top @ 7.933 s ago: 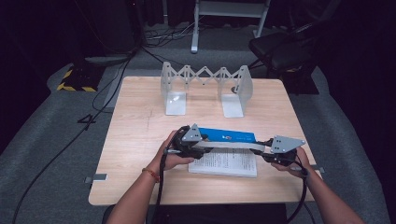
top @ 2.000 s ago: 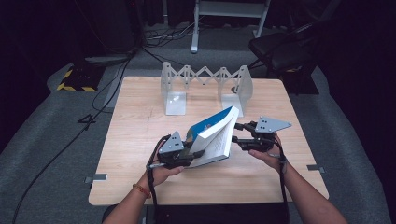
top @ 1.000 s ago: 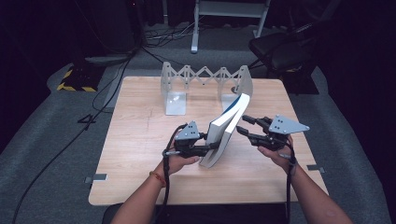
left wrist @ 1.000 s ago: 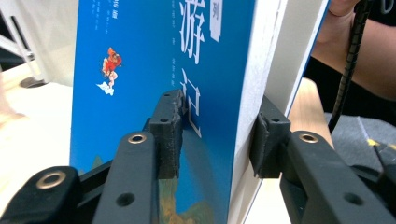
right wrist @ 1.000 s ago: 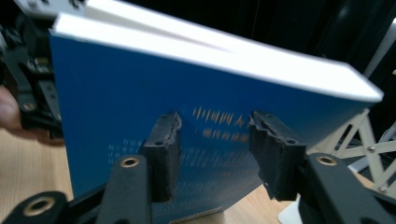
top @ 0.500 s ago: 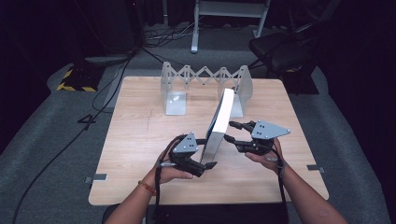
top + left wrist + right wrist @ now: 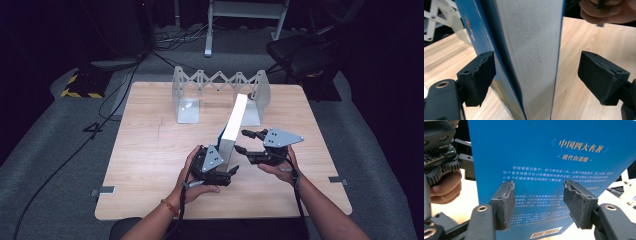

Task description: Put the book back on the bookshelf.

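Note:
A blue-covered book [image 7: 235, 125] stands upright on its lower edge on the wooden table [image 7: 150, 150]. Its white page edge [image 7: 534, 50] faces my left gripper [image 7: 231, 168]. My left gripper [image 7: 536, 75] is open around the book's lower corner. Its jaws have just sprung wide and eased in slightly, and the right pad [image 7: 601, 75] stands apart from the book. My right gripper [image 7: 242, 141] is on the book's right side, facing the back cover [image 7: 544, 152]. This gripper [image 7: 539, 205] is open and its jaws have just been opening, with nothing between them.
A metal folding book rack [image 7: 220, 85] with two upright end plates stands at the back of the table, just behind the book. A dark chair [image 7: 305, 55] and cables lie on the floor beyond the table.
The book has gone from leaning to standing upright. My left gripper has let go of it and dropped toward its lower corner. My right gripper has moved left toward the cover, its jaws wider.

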### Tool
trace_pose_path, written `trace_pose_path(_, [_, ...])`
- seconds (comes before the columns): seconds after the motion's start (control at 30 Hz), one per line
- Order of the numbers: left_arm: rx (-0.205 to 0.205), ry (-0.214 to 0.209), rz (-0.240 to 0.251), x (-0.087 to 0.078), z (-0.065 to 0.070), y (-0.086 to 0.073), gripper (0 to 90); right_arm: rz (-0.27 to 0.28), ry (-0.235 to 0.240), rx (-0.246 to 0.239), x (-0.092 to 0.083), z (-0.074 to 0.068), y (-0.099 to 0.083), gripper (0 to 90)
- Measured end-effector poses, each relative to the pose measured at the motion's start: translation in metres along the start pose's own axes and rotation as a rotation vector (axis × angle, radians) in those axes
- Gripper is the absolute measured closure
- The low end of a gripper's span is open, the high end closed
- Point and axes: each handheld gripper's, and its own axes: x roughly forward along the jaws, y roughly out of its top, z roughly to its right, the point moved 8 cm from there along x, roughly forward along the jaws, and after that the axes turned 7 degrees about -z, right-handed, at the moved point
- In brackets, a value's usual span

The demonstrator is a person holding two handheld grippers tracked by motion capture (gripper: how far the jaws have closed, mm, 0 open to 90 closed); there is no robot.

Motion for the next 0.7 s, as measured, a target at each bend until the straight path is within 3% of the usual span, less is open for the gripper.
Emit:
trace_pose_path(0.07, [-0.011,0.026,0.013,0.001,-0.003,-0.001,21.3,-0.007,0.003,0.016,0.002,0.002,-0.002,40.3])
trace_pose_path(0.13, [-0.027,0.051,0.015,0.002,-0.008,-0.003,32.9,-0.009,0.010,0.036,0.003,0.003,-0.004,39.0])
trace_pose_path(0.2, [-0.054,0.006,0.024,0.002,-0.010,-0.004,37.5,-0.012,0.012,0.043,0.002,0.005,-0.005,38.8])
trace_pose_path(0.33, [-0.052,-0.015,0.027,-0.002,-0.014,-0.005,47.5,-0.034,0.001,0.050,-0.004,0.011,-0.014,37.4])
trace_pose_path(0.47, [-0.080,-0.041,0.027,-0.010,-0.026,-0.010,58.1,-0.061,-0.035,0.086,-0.015,0.030,-0.032,36.8])
trace_pose_path(0.5, [-0.080,-0.041,0.027,-0.010,-0.026,-0.010,59.4,-0.072,-0.042,0.103,-0.018,0.036,-0.039,36.4])
trace_pose_path(0.57, [-0.070,-0.075,0.030,-0.011,-0.027,-0.012,59.6,-0.081,-0.051,0.106,-0.021,0.042,-0.044,36.2])
trace_pose_path(0.6, [-0.057,-0.101,0.030,-0.011,-0.024,-0.012,59.7,-0.098,-0.058,0.130,-0.026,0.051,-0.055,35.7])
trace_pose_path(0.7, [-0.039,-0.159,0.037,-0.011,-0.019,-0.011,59.7,-0.115,-0.063,0.156,-0.032,0.060,-0.067,34.8])
